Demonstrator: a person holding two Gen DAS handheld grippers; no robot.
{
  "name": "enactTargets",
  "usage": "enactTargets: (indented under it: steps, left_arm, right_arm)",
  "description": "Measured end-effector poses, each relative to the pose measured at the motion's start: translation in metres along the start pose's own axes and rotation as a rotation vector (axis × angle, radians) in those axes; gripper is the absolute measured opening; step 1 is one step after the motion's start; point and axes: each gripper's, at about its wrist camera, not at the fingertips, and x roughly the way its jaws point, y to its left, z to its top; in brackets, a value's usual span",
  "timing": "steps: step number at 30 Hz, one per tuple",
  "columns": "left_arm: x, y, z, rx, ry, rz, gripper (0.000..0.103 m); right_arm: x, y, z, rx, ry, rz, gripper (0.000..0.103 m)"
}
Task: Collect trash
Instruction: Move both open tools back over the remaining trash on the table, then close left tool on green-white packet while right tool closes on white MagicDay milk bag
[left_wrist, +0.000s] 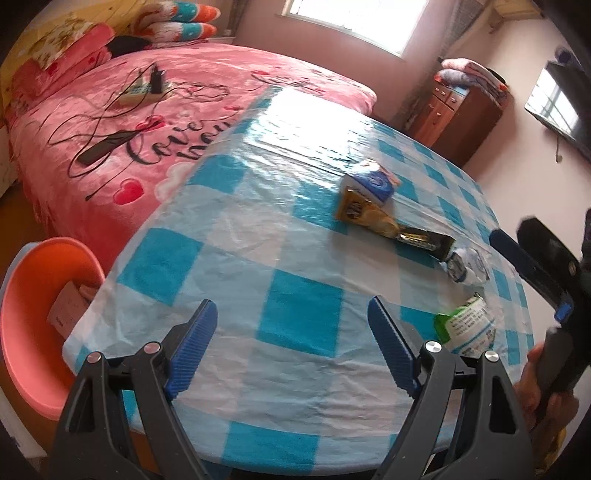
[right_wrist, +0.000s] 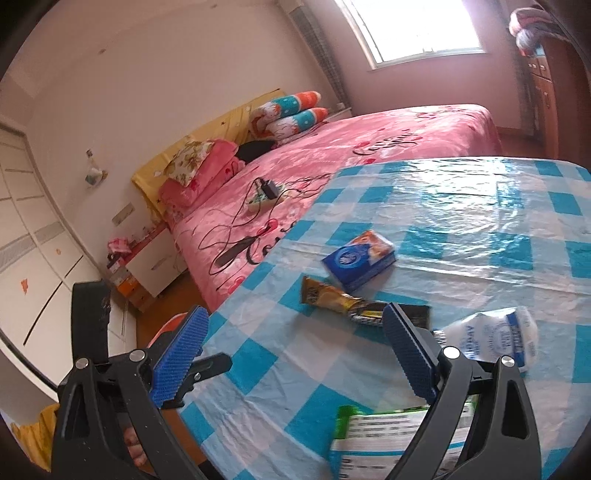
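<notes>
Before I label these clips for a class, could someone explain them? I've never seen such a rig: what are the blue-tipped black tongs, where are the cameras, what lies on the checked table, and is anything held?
The tongs are two hand-held grippers; a person carries one in each hand, and there is no robot arm. Each carries a wide-angle camera looking along its fingers.

One picture is from the left gripper, the other from the right gripper. Both stand open and hold nothing.

On the blue-and-white checked tablecloth lie a blue-and-white cardboard carton, a yellow-and-black snack wrapper, a crumpled clear plastic bottle with a blue-printed label and a green-and-white printed packet.

Beside the table's edge stands an orange plastic basin with a pale card or box already in it. A pink bed is behind.
</notes>
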Motion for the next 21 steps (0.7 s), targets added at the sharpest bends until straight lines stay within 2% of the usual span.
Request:
enactTargets:
  steps: [9, 15, 18, 21]
  left_arm:
    - [0.003, -0.05, -0.009, 0.152, 0.025, -0.063, 0.084]
    - [0.004, -0.09, -0.022, 0.276, 0.074, -0.15, 0.084]
    - [0.003, -0.111, -0.031, 0.355, 0.092, -0.203, 0.084]
    - [0.005, -0.131, -0.037, 0.458, 0.096, -0.212, 0.084]
  right_arm:
    - [-0.019, -0.049, 0.009, 0.096, -0.04, -0.066, 0.094]
    - [-0.034, -0.089, 0.013, 0.176, -0.059, -0.113, 0.094]
    - [-0.039, -0.107, 0.012, 0.208, -0.052, -0.126, 0.094]
    - [-0.039, -0.121, 0.012, 0.243, -0.023, -0.122, 0.094]
